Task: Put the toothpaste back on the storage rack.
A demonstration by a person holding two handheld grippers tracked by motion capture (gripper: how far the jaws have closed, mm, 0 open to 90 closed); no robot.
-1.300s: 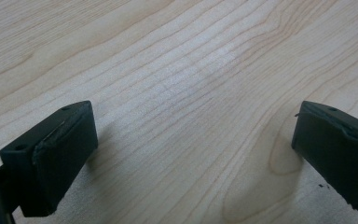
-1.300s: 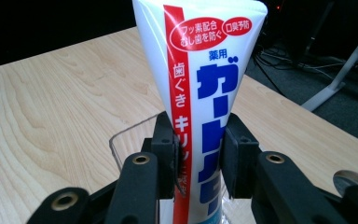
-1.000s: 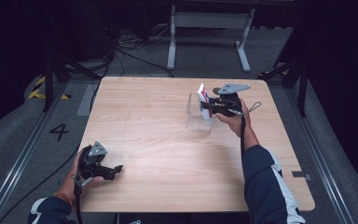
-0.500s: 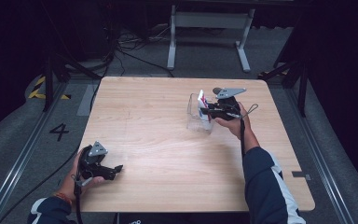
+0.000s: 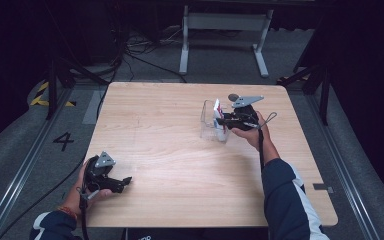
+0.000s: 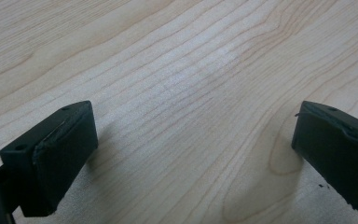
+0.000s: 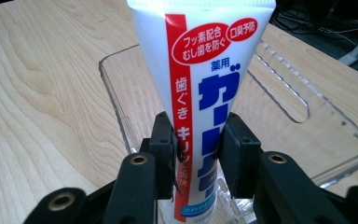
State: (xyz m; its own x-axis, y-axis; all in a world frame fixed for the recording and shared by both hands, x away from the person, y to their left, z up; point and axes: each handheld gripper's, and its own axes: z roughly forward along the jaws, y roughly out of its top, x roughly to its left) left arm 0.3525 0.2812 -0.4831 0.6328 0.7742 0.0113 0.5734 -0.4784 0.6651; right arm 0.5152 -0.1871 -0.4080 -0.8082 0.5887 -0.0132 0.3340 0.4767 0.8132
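A white toothpaste tube (image 7: 205, 84) with a red stripe and blue lettering stands upright, its lower end inside a clear plastic bin (image 7: 307, 130). My right gripper (image 7: 196, 151) is shut on the tube, one jaw on each side. From above, the tube (image 5: 218, 112) and the bin (image 5: 211, 121) sit right of the table's middle, with the right gripper (image 5: 223, 121) at the bin. My left gripper (image 5: 126, 182) rests low at the table's near left corner. Its jaws stand wide apart over bare wood (image 6: 191, 107), nothing between them.
The wooden table (image 5: 170, 150) carries nothing besides the bin. A white metal frame (image 5: 225, 22) stands behind the far edge, with cables (image 5: 140, 55) on the grey floor. Dark stands flank both sides.
The right gripper has lowered the tube slightly further into the bin. The left gripper has stayed still.
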